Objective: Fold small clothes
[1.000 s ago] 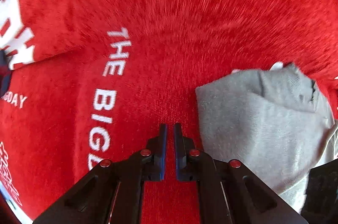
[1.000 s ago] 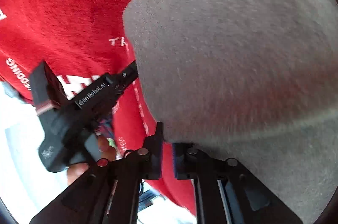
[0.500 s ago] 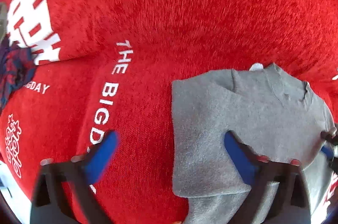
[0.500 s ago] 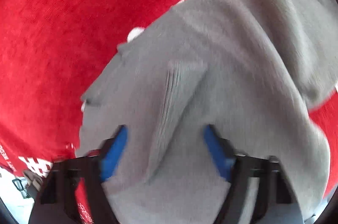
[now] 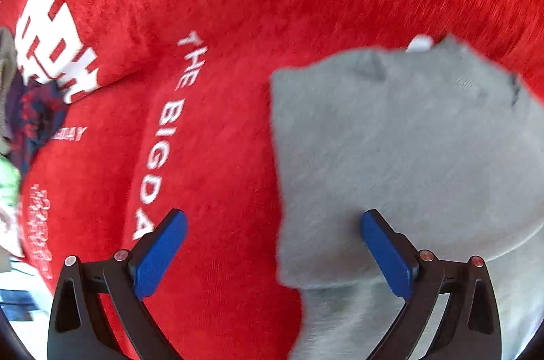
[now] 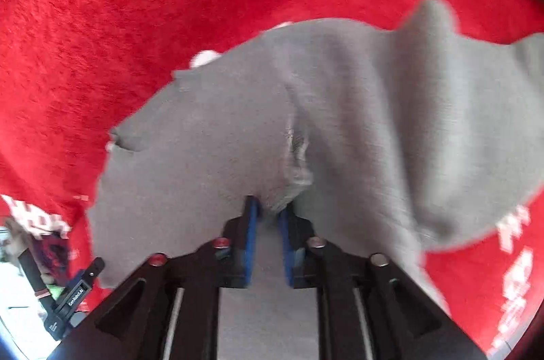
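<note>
Two tongs, one pinch

Red cloth (image 5: 238,3) with white lettering covers the surface. Grey garment (image 5: 408,139) lies on it, partly folded. Left tongs (image 5: 273,253) spread wide, straddling the garment's left edge, gripping nothing. Right tongs (image 6: 268,217) clenched on a bunched fold of the grey garment (image 6: 238,129).

Both wrist views close, downward — share grey garment (image 5: 401,149).
</note>
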Motion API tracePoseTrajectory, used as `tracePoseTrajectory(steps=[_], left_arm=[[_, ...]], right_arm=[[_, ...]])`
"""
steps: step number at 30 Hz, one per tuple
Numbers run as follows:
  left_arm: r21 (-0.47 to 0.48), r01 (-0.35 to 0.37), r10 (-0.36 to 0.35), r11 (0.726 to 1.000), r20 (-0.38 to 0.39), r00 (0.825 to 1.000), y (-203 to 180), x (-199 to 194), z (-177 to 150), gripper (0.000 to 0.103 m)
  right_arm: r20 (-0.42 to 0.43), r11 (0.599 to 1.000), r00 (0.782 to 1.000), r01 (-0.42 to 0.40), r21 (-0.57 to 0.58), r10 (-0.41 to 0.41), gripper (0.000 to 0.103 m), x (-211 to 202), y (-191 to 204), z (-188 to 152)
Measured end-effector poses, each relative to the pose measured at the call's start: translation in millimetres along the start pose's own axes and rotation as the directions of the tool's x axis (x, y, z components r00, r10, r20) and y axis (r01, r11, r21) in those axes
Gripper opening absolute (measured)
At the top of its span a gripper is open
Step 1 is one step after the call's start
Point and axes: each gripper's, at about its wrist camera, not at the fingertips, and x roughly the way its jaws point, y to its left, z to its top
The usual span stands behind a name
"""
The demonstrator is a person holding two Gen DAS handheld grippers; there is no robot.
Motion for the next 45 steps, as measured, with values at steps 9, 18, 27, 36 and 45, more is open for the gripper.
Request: tracePoseTrajectory(steps=[9,18,27,36,45], left_arm=[[-0.040,0.057,-0.057,0.998,-0.001,0.998,4.7,-26.4,-7.3,0.102],[0.076,0.162,-0.158,0.984,-0.056,0.986,-68.6,-52.1,-37.4,0.102],[0.186,0.245,-0.226,0.951,-0.116,0.967,-141.7,-71.9,-57.5,0.102],[0.251,0.262,-0.234,0.932,-0.133,0.963,-189.5,-79.4,-56.3,0.102],[0.295,0.264,-0.229,0.918,-0.149,0.962,-217.8,-79.0,-54.5,0.102]], right_arm=[[0.082,0.979,0.996,-0.019,-0.201,0.036,0.020,-25.2,23.2,8.4],[-0.032,0.995,0.998,-0.051,-0.089,0.048,0.024,-6.7,-10.8,2.6],[-0.090,0.953,0.956,-0.262,0.151,0.278,0.053,-45.1,-89.9,-38.2],[-0.041,0.905,0.953,-0.270,0.329,0.299,0.057,-59.8,-155.8,-48.1],[0.052,0.844,0.961,-0.264,0.468,0.271,0.057,-67.1,-218.3,-33.9]])
